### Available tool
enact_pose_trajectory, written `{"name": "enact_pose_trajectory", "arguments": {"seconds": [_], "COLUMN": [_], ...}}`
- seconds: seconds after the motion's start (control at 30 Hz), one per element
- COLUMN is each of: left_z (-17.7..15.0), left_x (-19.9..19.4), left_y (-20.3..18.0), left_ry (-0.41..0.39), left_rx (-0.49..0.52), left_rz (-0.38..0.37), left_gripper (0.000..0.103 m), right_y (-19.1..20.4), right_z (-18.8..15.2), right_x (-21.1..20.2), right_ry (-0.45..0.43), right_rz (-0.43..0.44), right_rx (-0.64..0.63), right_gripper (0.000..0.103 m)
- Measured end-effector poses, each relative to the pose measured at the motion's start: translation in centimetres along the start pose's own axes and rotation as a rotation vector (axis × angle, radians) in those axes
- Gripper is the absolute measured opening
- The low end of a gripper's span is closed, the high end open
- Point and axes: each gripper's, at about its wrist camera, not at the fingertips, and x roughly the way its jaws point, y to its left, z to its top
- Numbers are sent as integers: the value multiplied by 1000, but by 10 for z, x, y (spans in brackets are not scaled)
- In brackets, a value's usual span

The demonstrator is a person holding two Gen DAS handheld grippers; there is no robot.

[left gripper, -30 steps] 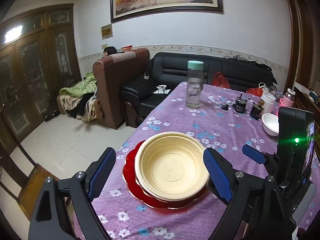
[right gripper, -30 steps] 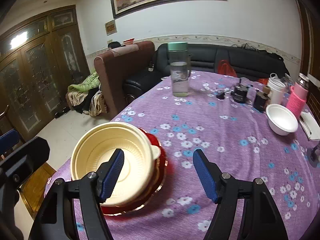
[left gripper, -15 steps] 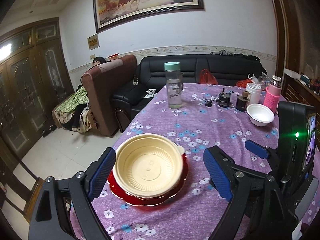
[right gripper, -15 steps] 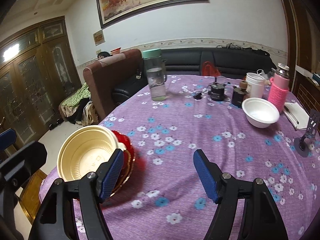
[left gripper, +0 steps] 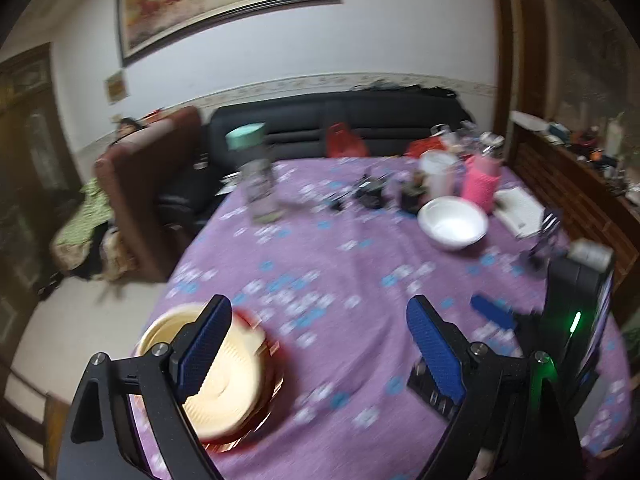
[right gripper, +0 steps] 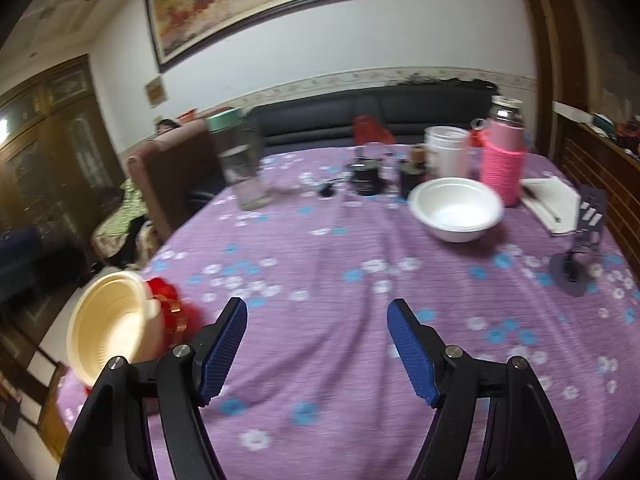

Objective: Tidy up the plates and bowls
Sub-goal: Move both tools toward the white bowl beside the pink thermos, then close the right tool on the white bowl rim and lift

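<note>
A cream bowl (left gripper: 236,376) rests on a red plate (left gripper: 276,384) at the near left edge of the purple flowered table (left gripper: 340,272). My left gripper (left gripper: 318,312) is open with only cloth between its jaws; its left finger overlaps the bowl in the picture. A white bowl (left gripper: 452,224) stands far right. In the right wrist view the cream bowl (right gripper: 108,328) and red plate (right gripper: 172,304) lie off to the left. My right gripper (right gripper: 317,312) is open over bare cloth, and the white bowl (right gripper: 456,208) is ahead of it to the right.
A green-lidded water bottle (right gripper: 238,160) stands at the far left of the table. A white cup (right gripper: 446,152), a pink-sleeved flask (right gripper: 504,164), small dark items (right gripper: 366,178), folded paper (right gripper: 552,200) and a phone stand (right gripper: 580,248) crowd the far right. Sofas lie beyond.
Both grippers have swung right, away from the cream bowl and red plate, which slid to the left of both views. The white bowl has come nearer the middle. Both grippers stay open.
</note>
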Motion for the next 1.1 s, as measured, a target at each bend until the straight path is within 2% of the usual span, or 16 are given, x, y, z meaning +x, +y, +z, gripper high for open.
{"name": "enact_pose_trajectory", "arguments": {"seconds": [0.13,0.27,0.3,0.37,0.43,0.5,0.57,0.63,0.73,0.83,0.93,1.1], "left_z": [50,88,93,100,99,94,88,85,85,83,80,76], "left_x": [20,51,56,65,74,90,107,120,141,170,205,251], "left_y": [-19,-39,-42,-50,-52,-51,-48,-43,-39,-37,-45,-62], "left_ry": [24,68,65,37,21,48,98,111,101,93,160,239], "left_rx": [5,25,31,42,34,23,1,-16,-25,-81,-114,-127], "left_rz": [-117,-145,-139,-125,-125,-147,-168,-156,-133,-164,-179,-161], "left_gripper": [89,89,89,89,89,89,89,89,89,89,88,79], "right_y": [-38,-71,-77,-84,-91,-96,-104,-115,-136,-148,-159,-175], "right_z": [10,25,29,34,37,38,39,39,36,34,37,53], "right_x": [-1,-7,-8,-7,-6,-1,6,13,29,49,64,93], "right_ry": [24,29,24,26,4,-17,-3,9,40,79,88,74], "right_rz": [-76,-172,-200,-247,-284,-303,-294,-264,-219,-216,-214,-223], "right_rx": [22,41,40,36,33,33,68,138,247,289,328,385], "right_gripper": [77,77,77,86,86,86,86,86,86,79,75,75]}}
